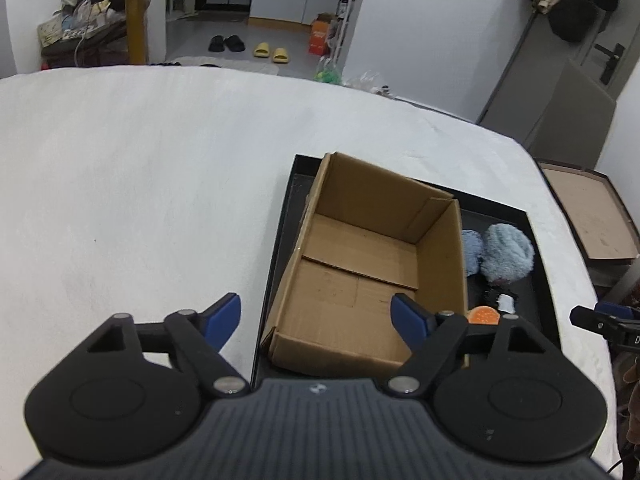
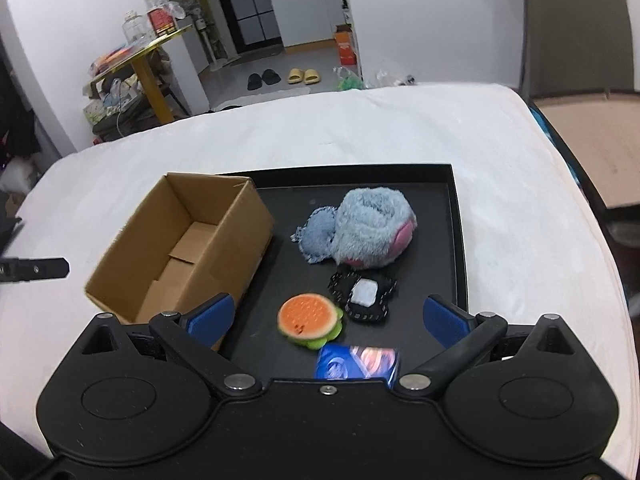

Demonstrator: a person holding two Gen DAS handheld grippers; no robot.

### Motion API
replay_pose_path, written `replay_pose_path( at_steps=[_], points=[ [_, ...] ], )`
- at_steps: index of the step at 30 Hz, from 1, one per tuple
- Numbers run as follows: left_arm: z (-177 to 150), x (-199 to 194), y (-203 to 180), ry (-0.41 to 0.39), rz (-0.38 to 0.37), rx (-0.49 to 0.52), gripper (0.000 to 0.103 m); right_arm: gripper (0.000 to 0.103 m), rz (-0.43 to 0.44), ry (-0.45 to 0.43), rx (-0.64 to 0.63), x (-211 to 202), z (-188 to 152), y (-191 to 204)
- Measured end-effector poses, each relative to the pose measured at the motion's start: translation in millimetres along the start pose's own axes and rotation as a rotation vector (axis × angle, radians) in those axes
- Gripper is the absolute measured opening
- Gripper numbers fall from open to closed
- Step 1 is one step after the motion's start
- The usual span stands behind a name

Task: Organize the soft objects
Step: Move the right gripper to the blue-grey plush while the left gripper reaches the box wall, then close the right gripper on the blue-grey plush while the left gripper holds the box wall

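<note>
An open empty cardboard box [image 1: 360, 264] [image 2: 180, 248] stands on the left part of a black tray [image 2: 448, 240] [image 1: 280, 240]. On the tray to its right lie a fluffy blue plush [image 2: 372, 232] [image 1: 506, 254], a small blue cloth [image 2: 316, 232], a black and white pad [image 2: 364, 294], an orange burger-shaped toy [image 2: 310, 316] [image 1: 483, 315] and a blue packet [image 2: 358, 362]. My left gripper [image 1: 316, 316] is open and empty above the box's near end. My right gripper [image 2: 328, 318] is open and empty, above the burger toy and packet.
The tray rests on a white bed cover [image 1: 140, 180]. A brown tray [image 1: 592, 220] lies off the bed's right side. Slippers [image 1: 270, 52], a yellow table [image 1: 136, 12] and clutter stand on the floor beyond the bed.
</note>
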State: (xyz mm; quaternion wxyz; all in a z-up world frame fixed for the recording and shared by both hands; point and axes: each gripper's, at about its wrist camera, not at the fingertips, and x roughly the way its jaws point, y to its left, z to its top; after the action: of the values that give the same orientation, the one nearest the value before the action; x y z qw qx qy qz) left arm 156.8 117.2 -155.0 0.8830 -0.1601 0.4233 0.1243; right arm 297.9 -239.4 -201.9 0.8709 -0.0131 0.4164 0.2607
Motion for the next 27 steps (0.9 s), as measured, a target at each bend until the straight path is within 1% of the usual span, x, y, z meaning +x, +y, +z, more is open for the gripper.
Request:
replay_pose_path(
  at_steps=[4, 7, 11, 13, 16, 17, 19, 20, 23, 27],
  points=[
    [-3, 18, 1, 0.035, 0.015, -0.027, 0.07, 0.101, -0.002, -0.019, -0.002, 20, 0, -10],
    [-3, 31, 3, 0.05, 0.04, -0.04, 0.068, 0.101, 0.0, -0.023, 0.021, 36, 2, -16],
    [-1, 48, 3, 0.076, 0.042, -0.059, 0.066, 0.102, 0.024, -0.036, 0.049, 55, 1, -19],
    [1, 55, 3, 0.084, 0.042, -0.062, 0.06, 0.102, 0.022, -0.047, 0.052, 66, 2, -20],
    [7, 61, 5, 0.078, 0.047, -0.06, 0.054, 0.102, 0.03, -0.056, 0.095, 82, 7, -27],
    [8, 63, 6, 0.078, 0.046, -0.062, 0.053, 0.102, 0.029, -0.062, 0.102, 86, 8, -29],
    [10, 68, 6, 0.094, 0.037, -0.063, 0.045, 0.102, 0.01, -0.06, 0.097, 93, 11, -30],
    [10, 72, 6, 0.104, 0.032, -0.063, 0.045, 0.102, 0.005, -0.057, 0.09, 95, 13, -31],
    [10, 77, 4, 0.107, 0.057, -0.052, 0.038, 0.102, -0.017, -0.041, 0.089, 104, 15, -34],
    [7, 78, 4, 0.107, 0.095, -0.071, 0.026, 0.102, -0.026, -0.04, 0.089, 112, 17, -35]
  ],
)
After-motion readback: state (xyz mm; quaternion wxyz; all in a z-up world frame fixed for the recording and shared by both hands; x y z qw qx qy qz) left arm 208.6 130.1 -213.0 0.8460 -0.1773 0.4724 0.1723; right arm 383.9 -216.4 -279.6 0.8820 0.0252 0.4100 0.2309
